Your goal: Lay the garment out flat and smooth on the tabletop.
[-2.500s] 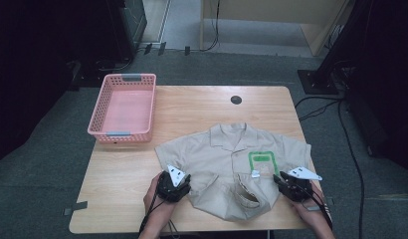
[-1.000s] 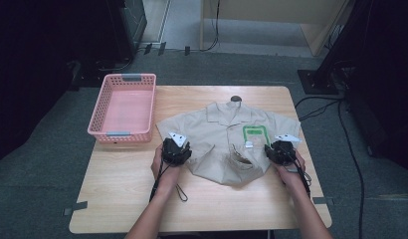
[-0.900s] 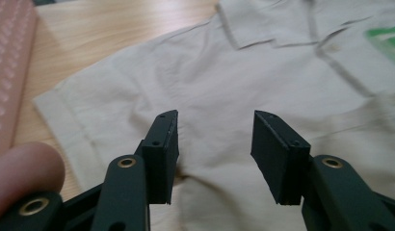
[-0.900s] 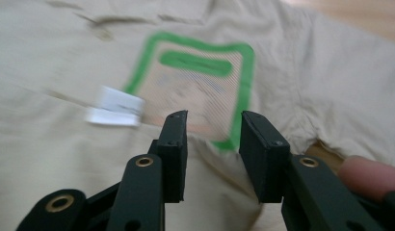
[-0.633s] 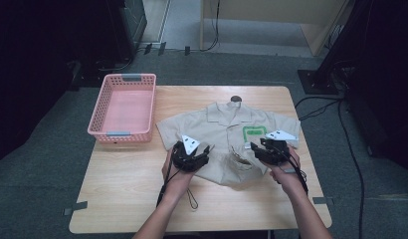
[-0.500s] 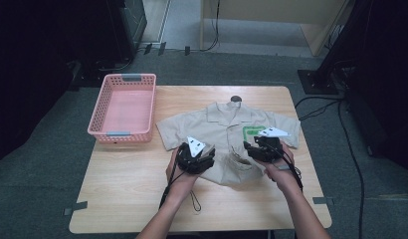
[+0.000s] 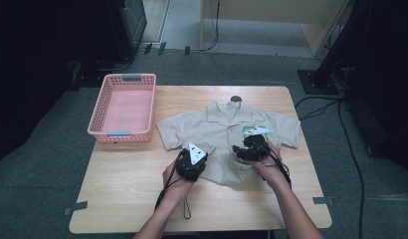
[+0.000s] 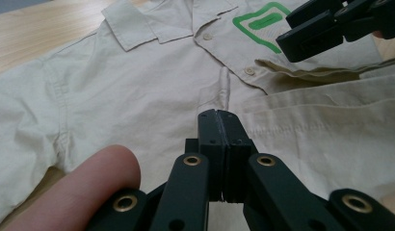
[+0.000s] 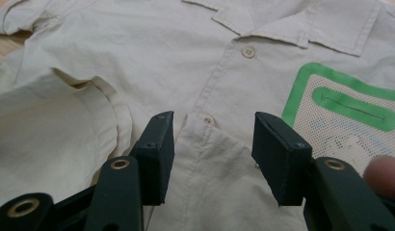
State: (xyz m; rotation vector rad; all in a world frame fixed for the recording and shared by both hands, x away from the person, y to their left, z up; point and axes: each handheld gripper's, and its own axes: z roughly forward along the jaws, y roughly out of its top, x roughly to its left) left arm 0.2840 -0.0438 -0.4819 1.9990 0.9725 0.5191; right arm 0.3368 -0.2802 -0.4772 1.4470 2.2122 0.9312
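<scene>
Left gripper fingers closed, empty; right gripper fingers apart above shirt

each black claw has brass rivets, a grey three-cornered top plate and a trailing black cable.

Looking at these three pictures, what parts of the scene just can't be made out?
- Shirt hem: in the high view, covered by both grippers and hands.
- Green pocket patch: cut off by the right gripper view's edge; its pale print is too blurred to read.
- Left gripper: jaws shut, but any cloth between them is hidden.
</scene>
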